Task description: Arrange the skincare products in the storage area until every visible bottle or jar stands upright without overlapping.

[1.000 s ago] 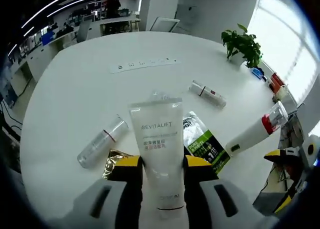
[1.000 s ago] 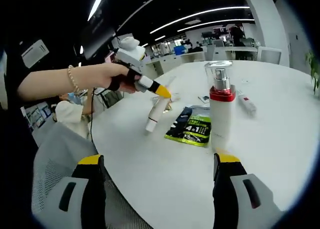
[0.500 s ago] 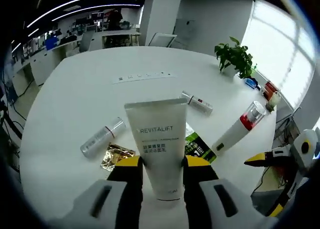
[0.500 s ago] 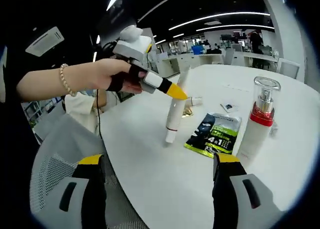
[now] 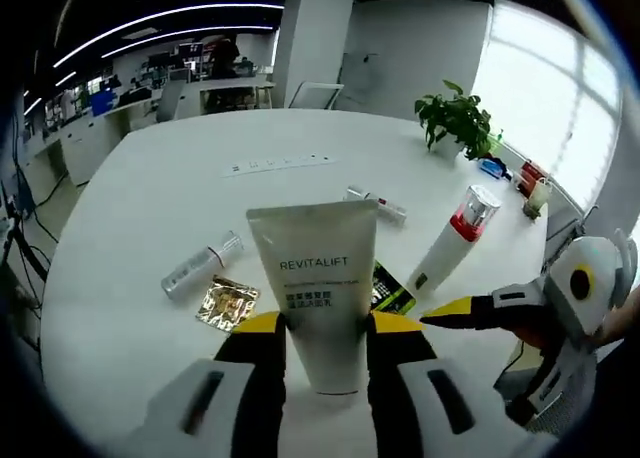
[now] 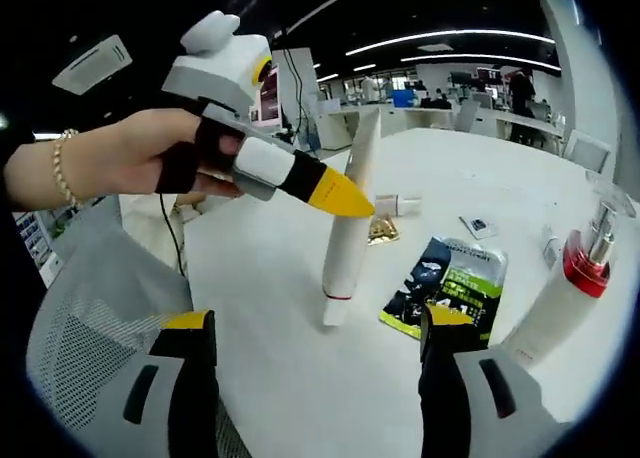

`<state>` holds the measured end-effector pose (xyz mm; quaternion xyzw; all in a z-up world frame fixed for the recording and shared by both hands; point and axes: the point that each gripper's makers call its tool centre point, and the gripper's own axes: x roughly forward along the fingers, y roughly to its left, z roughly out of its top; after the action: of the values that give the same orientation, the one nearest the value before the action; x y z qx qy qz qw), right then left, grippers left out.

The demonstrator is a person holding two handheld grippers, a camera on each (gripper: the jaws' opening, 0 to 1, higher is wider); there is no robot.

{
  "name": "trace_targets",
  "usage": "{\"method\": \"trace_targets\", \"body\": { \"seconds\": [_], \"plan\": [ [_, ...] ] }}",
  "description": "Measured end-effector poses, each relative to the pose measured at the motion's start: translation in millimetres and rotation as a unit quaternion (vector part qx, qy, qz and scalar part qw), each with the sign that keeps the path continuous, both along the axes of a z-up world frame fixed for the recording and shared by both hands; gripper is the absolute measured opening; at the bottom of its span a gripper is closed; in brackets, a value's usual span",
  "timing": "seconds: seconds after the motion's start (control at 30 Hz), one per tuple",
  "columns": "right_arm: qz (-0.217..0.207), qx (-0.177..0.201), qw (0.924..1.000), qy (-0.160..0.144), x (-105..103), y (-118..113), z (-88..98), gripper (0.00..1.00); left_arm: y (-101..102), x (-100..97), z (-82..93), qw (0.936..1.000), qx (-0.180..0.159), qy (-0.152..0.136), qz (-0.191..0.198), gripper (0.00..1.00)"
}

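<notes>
White round table [image 5: 130,228] in an open office carries my workspace. My left gripper [image 5: 320,343] has its jaws clamped on the white REVITALIFT tube [image 5: 318,288], held upright with its cap end down near the table edge. In the left gripper view, a clear bottle [image 5: 203,265] lies at ten o'clock from the tube with a gold sachet [image 5: 228,303] beside it, a small tube [image 5: 376,205] lies at one o'clock, and the red-collared pump bottle [image 5: 447,240] stands at two o'clock by a green-and-black sachet [image 5: 390,290]. My right gripper [image 6: 312,363] has its jaws wide apart, holding nothing.
</notes>
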<state>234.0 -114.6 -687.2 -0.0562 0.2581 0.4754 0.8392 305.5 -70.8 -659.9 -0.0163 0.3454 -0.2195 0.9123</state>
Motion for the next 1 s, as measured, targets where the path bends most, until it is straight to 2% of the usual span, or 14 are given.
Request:
{"method": "trace_targets", "body": {
  "seconds": [0.1, 0.3, 0.37, 0.47, 0.53, 0.63, 0.73, 0.83, 0.93, 1.0],
  "plan": [
    [0.005, -0.014, 0.9999, -0.009, 9, 5, -4.9, 0.80, -1, -6.6, 1.6, 0.9999, -0.013, -0.001, 0.003, 0.25],
    [0.015, -0.015, 0.9997, -0.010, 14, 16, -8.1, 0.74, -9, -16.2, 11.4, 0.9994, -0.035, -0.005, 0.003, 0.25],
    [0.010, -0.008, 0.9998, -0.015, 16, 17, -3.7, 0.72, -11, -19.0, 16.6, 0.9988, -0.048, -0.007, 0.005, 0.25],
    [0.002, 0.003, 0.9996, -0.027, 20, 18, 8.3, 0.66, -17, -26.0, 26.3, 0.9986, -0.052, -0.011, 0.000, 0.25],
    [0.001, 0.007, 0.9993, -0.037, 22, 18, 14.4, 0.61, -18, -23.6, 28.8, 0.9983, -0.056, -0.014, -0.002, 0.25],
    [-0.002, 0.009, 0.9990, -0.045, 22, 19, 23.7, 0.53, -25, -30.0, 42.6, 0.9971, -0.074, -0.017, 0.006, 0.25],
    [-0.006, 0.035, 0.9984, -0.045, 20, 20, 40.8, 0.47, -32, -33.3, 55.9, 0.9956, -0.089, -0.026, 0.005, 0.26],
    [-0.014, 0.034, 0.9967, -0.072, 23, 15, 52.5, 0.41, -39, -38.6, 66.2, 0.9952, -0.094, -0.028, 0.002, 0.25],
    [-0.015, 0.032, 0.9971, -0.068, 22, 12, 55.4, 0.41, -43, -41.0, 71.9, 0.9947, -0.098, -0.032, -0.001, 0.25],
    [-0.022, 0.027, 0.9960, -0.083, 23, 6, 58.0, 0.38, -42, -39.3, 74.5, 0.9940, -0.105, -0.033, 0.001, 0.26]
  ]
}}
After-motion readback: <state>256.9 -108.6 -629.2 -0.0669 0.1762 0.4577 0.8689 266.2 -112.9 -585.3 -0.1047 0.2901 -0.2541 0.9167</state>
